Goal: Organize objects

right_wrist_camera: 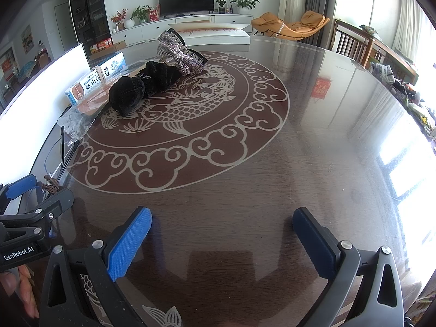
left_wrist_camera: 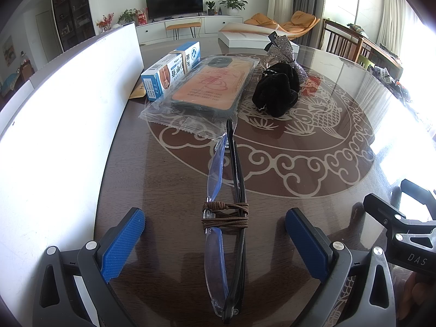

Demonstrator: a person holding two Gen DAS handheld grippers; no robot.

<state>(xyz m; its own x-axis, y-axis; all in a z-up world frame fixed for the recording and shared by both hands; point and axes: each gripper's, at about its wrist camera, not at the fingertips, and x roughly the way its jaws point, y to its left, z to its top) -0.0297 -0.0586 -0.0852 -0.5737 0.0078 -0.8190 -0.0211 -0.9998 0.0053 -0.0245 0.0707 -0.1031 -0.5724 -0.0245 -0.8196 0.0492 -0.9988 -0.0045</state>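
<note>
Folded glasses point(left_wrist_camera: 227, 218), brown cord point(left_wrist_camera: 226, 214) wound round middle, lying on table point(left_wrist_camera: 313, 169) lengthwise btwn left gripper point(left_wrist_camera: 215, 234) pads, jaws wide, touching nothing. Likely next: close on frame at cord wrap, where bundle's thickest; squeeze gently, lenses thin, could flex or slip. Keep pads level w/ table so temples don't splay. Beyond: bagged phone case point(left_wrist_camera: 209, 84), blue-white box point(left_wrist_camera: 171, 69), black scrunchie point(left_wrist_camera: 276, 92), sparkly clip point(left_wrist_camera: 286, 51). Right gripper point(right_wrist_camera: 222, 244) wide too, empty, over bare table.
</note>
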